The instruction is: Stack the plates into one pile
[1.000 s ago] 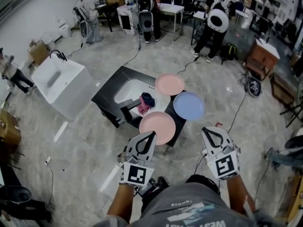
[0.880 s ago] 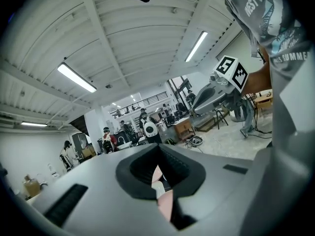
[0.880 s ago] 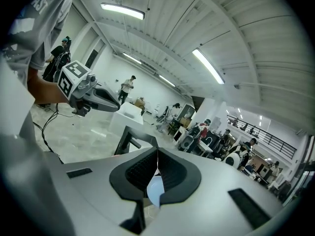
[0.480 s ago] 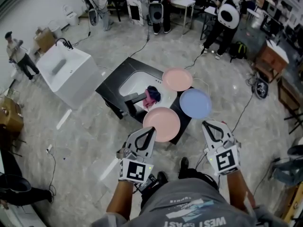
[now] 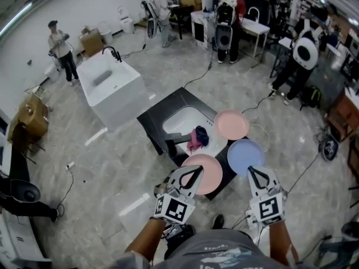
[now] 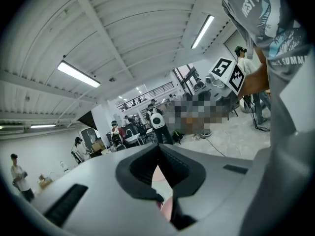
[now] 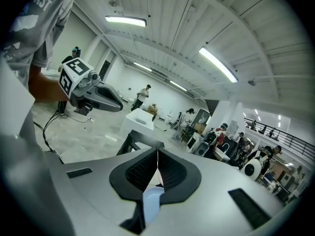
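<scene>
Head view: grippers (image 5: 193,170) (image 5: 255,171) level, jaws together

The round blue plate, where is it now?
In the head view the round blue plate lies at the right edge of the black sink counter, beside the far pink plate and the near pink plate, just ahead of the right tongs.

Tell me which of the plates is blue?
The blue plate sits at the right edge of the black table, just ahead of the right gripper. The near plate and far plate are both pink.
</scene>
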A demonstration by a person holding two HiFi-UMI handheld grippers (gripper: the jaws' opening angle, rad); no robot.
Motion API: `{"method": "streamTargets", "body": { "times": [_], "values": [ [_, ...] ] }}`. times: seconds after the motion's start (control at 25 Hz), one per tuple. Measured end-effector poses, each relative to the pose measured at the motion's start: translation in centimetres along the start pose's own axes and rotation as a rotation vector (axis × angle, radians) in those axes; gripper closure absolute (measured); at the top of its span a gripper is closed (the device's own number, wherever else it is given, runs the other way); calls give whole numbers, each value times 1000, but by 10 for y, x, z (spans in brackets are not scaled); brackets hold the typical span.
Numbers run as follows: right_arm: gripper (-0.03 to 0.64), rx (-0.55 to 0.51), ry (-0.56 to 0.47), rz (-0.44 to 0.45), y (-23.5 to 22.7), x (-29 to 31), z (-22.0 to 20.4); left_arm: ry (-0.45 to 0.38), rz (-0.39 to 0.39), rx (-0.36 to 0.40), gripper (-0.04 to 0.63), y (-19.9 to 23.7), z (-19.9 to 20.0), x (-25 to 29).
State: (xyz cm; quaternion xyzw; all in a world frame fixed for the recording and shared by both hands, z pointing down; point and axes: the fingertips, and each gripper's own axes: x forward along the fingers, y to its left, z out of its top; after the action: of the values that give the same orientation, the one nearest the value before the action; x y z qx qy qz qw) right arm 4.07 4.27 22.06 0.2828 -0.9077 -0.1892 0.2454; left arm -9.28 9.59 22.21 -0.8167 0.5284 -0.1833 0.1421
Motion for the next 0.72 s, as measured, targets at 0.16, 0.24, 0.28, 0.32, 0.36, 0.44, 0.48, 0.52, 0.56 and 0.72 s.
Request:
{"method": "streamTargets", "body": {
  "times": [0.16, 0.24, 0.28, 0.32, 0.36, 0.44, 0.48, 0.52, 0.56, 0.72],
  "values": [
    [586, -1, -21, 29, -16, 9, -6, 25, 36, 22, 594, 5, 3, 14],
    [586, -7, -34, 44, -24, 15, -10, 37, 60, 22, 594, 8, 2, 20],
    [586, -9, -38, 51, -27, 19, -13, 44, 68, 21, 594, 8, 1, 24],
    [586, -8, -41, 59, -29, 21, -18, 52, 74, 19, 594, 6, -2, 28],
    [586, -5, -44, 67, -31, 24, -22, 63, 79, 19, 594, 5, -5, 31],
    [586, 2, -52, 84, -34, 30, -29, 83, 92, 17, 594, 4, -9, 36],
    [586, 2, -57, 93, -36, 33, -30, 91, 99, 15, 594, 4, -10, 39],
    [586, 1, -64, 100, -38, 36, -30, 97, 107, 11, 594, 6, -10, 41],
    [586, 0, -71, 105, -41, 39, -31, 103, 116, 8, 594, 8, -9, 43],
    [586, 6, -84, 126, -53, 54, -35, 124, 141, -2, 594, 16, -11, 58]
  ]
}}
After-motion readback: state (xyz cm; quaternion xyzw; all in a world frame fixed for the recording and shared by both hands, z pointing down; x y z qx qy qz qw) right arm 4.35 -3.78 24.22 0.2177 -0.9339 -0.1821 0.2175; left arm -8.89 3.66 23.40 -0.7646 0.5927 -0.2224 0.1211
